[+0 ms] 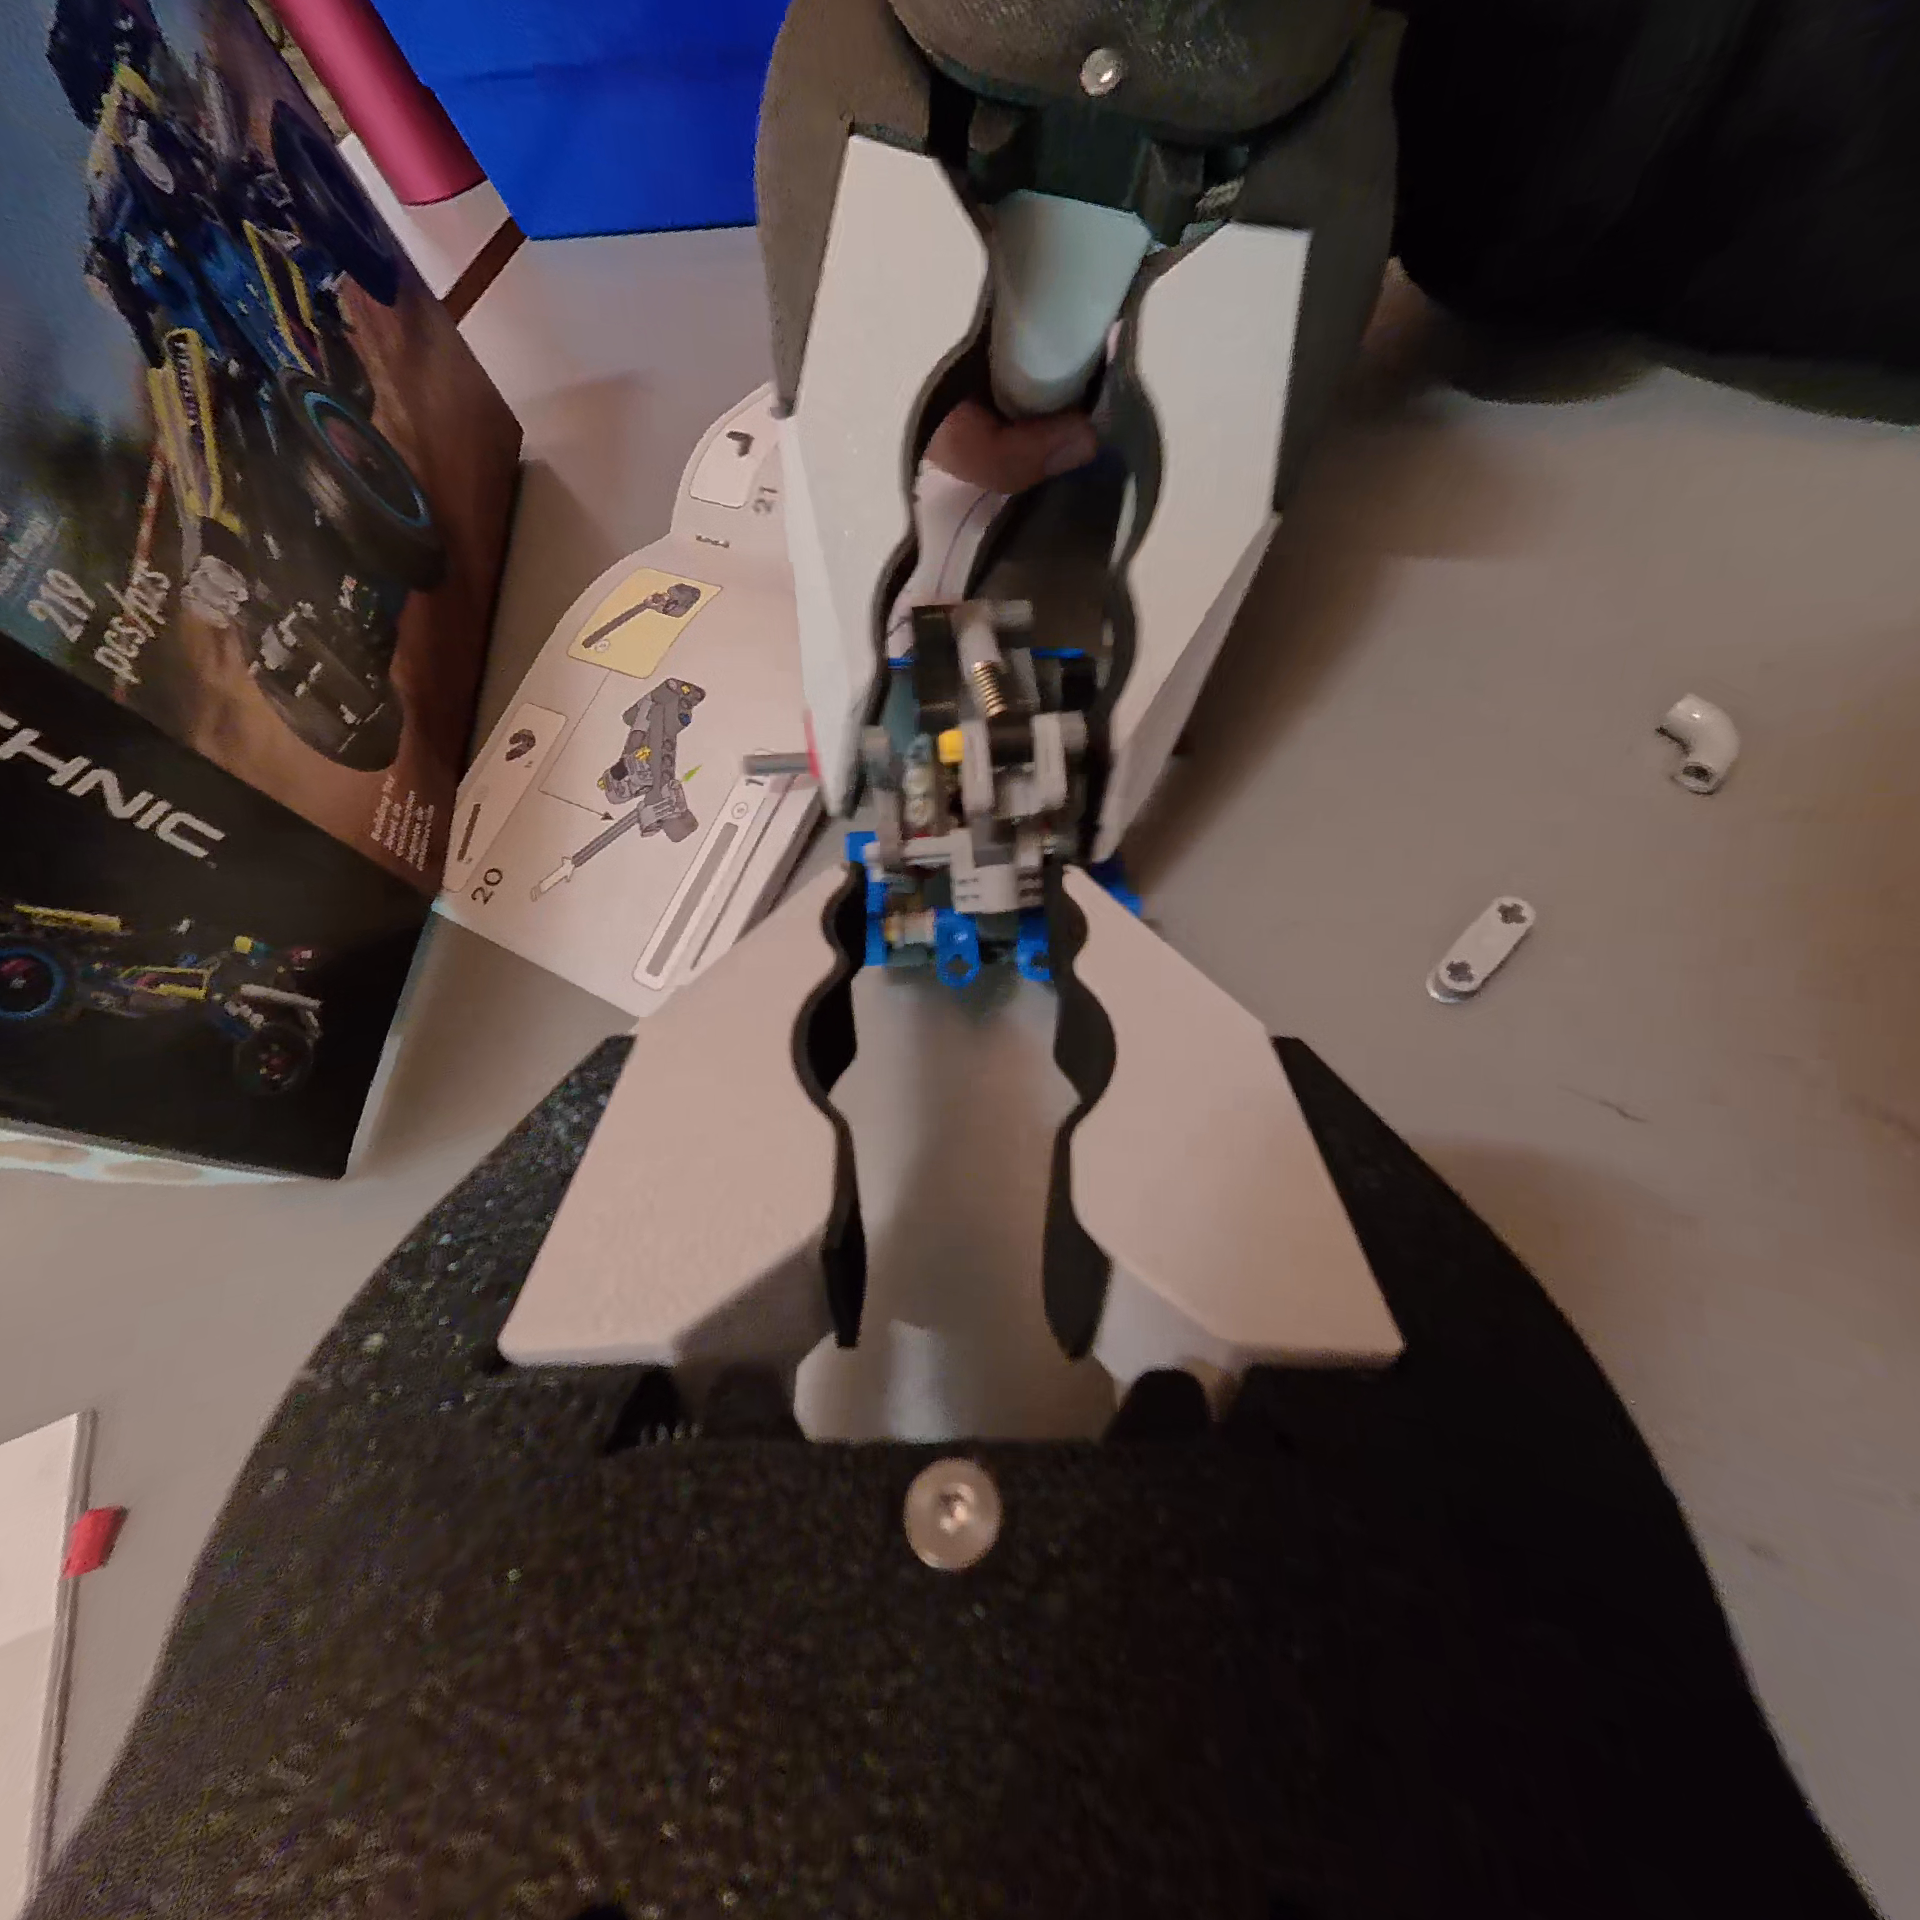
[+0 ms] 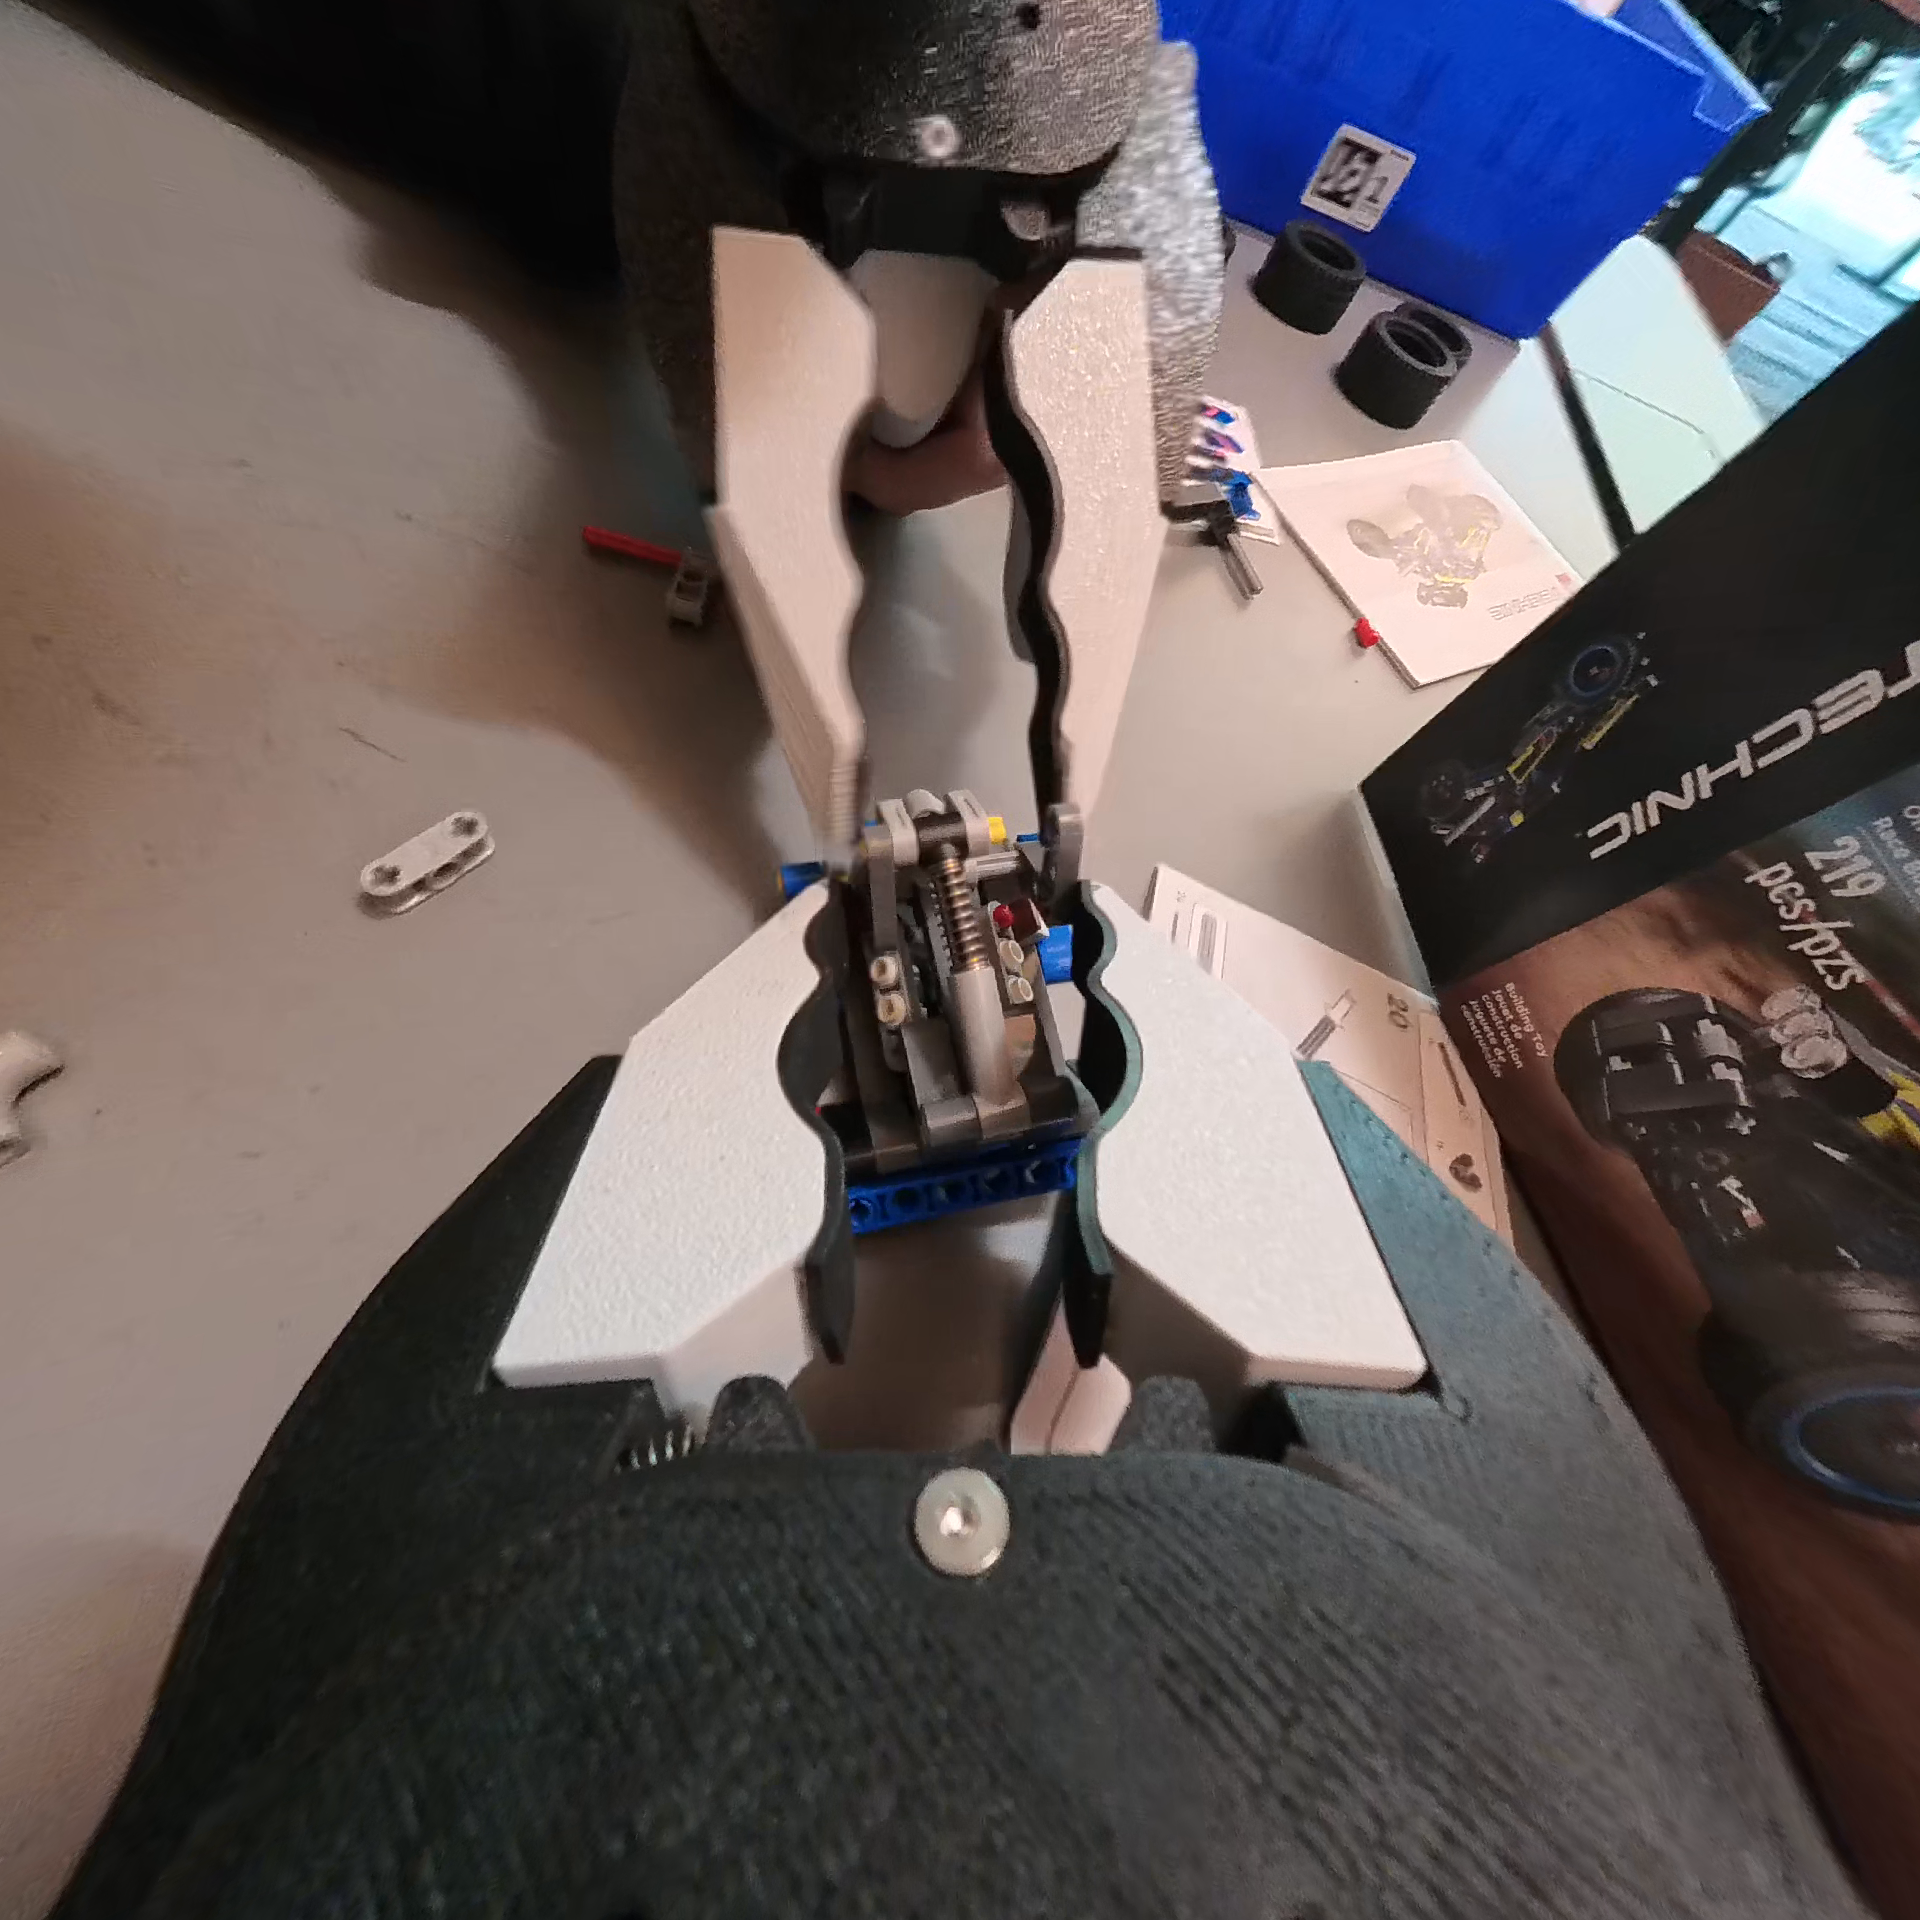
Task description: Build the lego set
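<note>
Both sets of jaws pinch one toy-brick assembly (image 2: pixel 961 997) from opposite ends, holding it above a grey surface (image 2: pixel 312 644). From the right wrist view, the right gripper (image 2: pixel 951 1049) has its dark wavy pads pressed on the sides of the grey frame, which carries a coiled metal spring (image 2: pixel 956 925) and sits on a blue beam (image 2: pixel 961 1179). Opposite it, the left gripper (image 1: pixel 961 914) closes on the blue and grey end of the same assembly, its fingertips set just against the other gripper's.

Containers stand at the edges. A blue bin (image 2: pixel 1475 135) sits at the far side of the surface, its contents hidden; three black toy tyres (image 2: pixel 1371 312) rest on the surface just in front of it. A dark printed cardboard box (image 1: pixel 208 582), picturing a blue and yellow toy car, stands closed beside an open instruction booklet (image 1: pixel 613 769). A second booklet (image 2: pixel 1423 551) lies farther off near a small cluster of blue and grey parts (image 2: pixel 1226 499).

Loose pieces dot the surface: a flat grey link with cross holes (image 1: pixel 1481 951), a white elbow piece (image 1: pixel 1699 743), and a red pin (image 2: pixel 623 542) touching a small grey connector (image 2: pixel 688 592).
</note>
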The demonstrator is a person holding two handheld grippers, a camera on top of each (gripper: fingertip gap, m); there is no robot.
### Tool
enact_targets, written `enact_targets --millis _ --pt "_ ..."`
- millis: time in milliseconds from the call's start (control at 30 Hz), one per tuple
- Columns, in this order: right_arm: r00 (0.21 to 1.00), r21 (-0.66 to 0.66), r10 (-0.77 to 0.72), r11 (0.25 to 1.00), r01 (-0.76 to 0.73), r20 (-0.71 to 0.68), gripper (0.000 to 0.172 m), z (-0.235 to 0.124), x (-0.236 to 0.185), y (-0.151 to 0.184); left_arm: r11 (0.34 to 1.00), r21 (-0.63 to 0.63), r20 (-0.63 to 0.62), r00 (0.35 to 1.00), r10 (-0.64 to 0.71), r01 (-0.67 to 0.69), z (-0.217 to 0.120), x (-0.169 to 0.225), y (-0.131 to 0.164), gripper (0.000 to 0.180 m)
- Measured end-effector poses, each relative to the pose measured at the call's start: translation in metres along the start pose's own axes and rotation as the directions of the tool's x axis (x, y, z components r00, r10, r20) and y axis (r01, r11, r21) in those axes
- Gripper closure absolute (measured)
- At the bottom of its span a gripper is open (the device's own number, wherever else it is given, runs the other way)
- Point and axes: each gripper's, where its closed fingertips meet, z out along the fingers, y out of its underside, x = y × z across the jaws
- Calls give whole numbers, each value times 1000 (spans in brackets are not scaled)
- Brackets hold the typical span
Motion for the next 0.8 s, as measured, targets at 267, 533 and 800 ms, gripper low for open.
enact_targets --millis 267,533,800 --pt "998 21 11 1000 -12 63 129 -17 -4 -2 999 37 -35 999 31 -30 -2 4 -5 143" --pt "997 5 -30 1000 30 75 135 -6 -3 -1 999 33 -51 998 37 -35 2 5 -7 145" --pt "997 40 -25 999 22 78 137 -4 -5 -2 998 28 -80 995 52 -50 2 7 -5 145"
